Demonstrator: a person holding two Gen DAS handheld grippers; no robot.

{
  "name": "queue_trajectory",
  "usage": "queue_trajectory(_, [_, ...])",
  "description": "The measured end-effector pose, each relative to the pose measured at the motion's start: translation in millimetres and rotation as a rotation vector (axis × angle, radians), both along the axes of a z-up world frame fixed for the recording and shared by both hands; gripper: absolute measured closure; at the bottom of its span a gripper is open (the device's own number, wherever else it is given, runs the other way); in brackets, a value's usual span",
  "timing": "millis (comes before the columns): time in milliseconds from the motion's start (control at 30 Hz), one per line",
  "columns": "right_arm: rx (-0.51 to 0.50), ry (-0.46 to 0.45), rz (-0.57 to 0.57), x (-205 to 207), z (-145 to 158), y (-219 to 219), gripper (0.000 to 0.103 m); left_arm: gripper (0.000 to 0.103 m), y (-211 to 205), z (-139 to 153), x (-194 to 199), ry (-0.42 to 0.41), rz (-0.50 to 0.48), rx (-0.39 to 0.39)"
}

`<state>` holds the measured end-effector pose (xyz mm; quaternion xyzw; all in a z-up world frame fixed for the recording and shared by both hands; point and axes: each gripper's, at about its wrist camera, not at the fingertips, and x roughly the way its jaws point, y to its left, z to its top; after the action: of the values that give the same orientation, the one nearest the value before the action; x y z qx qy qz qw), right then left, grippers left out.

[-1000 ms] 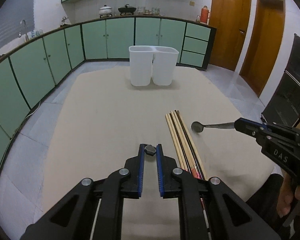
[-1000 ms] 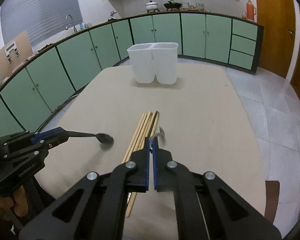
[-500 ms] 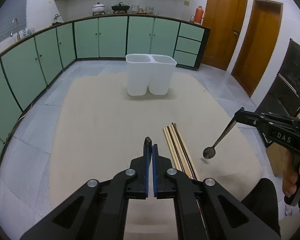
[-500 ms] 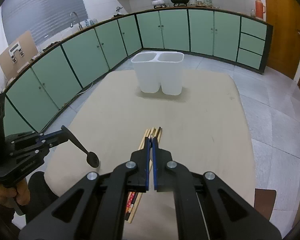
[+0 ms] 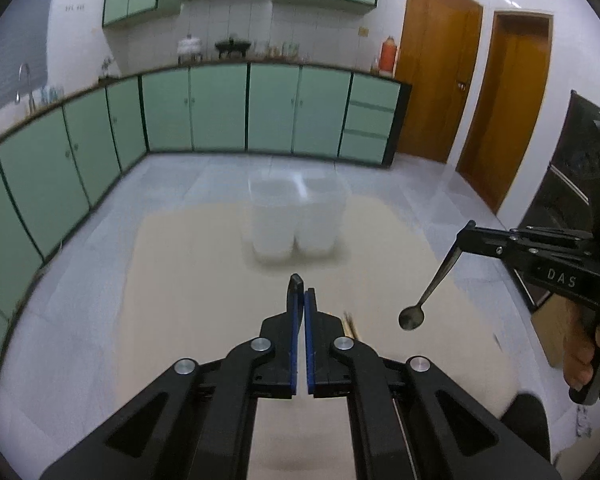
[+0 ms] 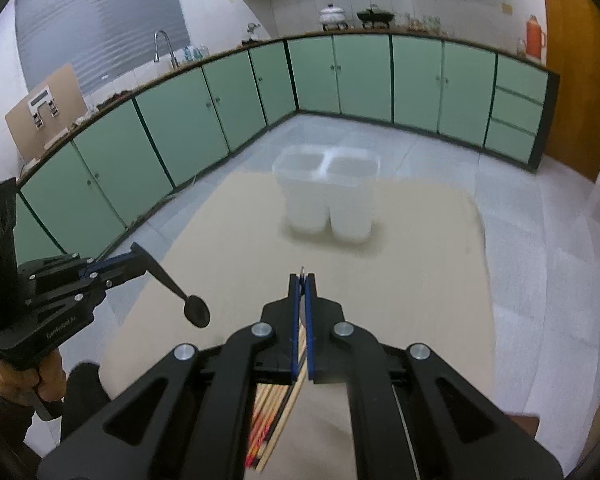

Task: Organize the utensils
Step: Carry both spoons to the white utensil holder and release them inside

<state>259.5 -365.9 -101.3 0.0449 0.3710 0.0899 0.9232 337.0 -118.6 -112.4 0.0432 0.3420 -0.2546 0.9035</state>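
Both grippers are raised above the beige table. My left gripper (image 5: 299, 286) is shut on a dark spoon (image 6: 180, 293); its handle hides between the jaws, and the bowl hangs down in the right wrist view. My right gripper (image 6: 302, 280) is shut on a second spoon (image 5: 430, 292), whose bowl hangs down in the left wrist view, with a thin metal tip between the pads. A bundle of chopsticks (image 6: 274, 412) lies on the table under my right gripper. The white two-compartment holder (image 5: 296, 216) stands at the table's far end, also in the right wrist view (image 6: 328, 196).
The beige table (image 5: 188, 280) stands on a grey tiled floor. Green cabinets (image 5: 220, 108) line the back and left walls. Two wooden doors (image 5: 436, 76) are at the right. A dark cabinet (image 5: 572, 168) stands at the far right.
Both grippers have risen well above the table with their spoons. The spoons now hang bowl-down. The holder and chopsticks look lower and farther.
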Motion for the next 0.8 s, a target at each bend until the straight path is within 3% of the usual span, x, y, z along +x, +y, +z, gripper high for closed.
queue_trajectory(167, [0.027, -0.056, -0.017, 67.3, 43.9, -15.7, 0.101, 0.1, -26.9, 48.3, 55.4, -0.125, 0.008, -0.026])
queue_trajectory(300, [0.035, -0.104, -0.057, 125.0, 58.0, -29.3, 0.102, 0.1, -48.4, 60.3, 105.1, -0.183, 0.026, -0.068])
queue_trajectory(433, [0.036, -0.086, -0.088, 166.8, 32.7, -41.3, 0.102, 0.1, -65.6, 37.1, 154.0, -0.159, 0.05, -0.095])
queue_trajectory(533, [0.031, -0.039, -0.109, 185.9, 5.1, -50.6, 0.101, 0.1, -77.7, -3.4, 184.9, -0.085, 0.057, -0.067])
queue_trajectory(667, [0.039, 0.014, -0.117, 193.4, -25.9, -56.0, 0.099, 0.1, -80.2, -35.8, 193.8, -0.03, 0.06, -0.052])
queue_trajectory(767, [0.025, 0.017, -0.129, 189.5, -29.2, -54.8, 0.094, 0.088, -75.4, -37.7, 187.4, -0.035, 0.064, -0.047])
queue_trajectory(800, [0.03, 0.01, -0.131, 181.8, -28.9, -57.1, 0.089, 0.08, -72.5, -34.3, 185.1, -0.042, 0.065, -0.047])
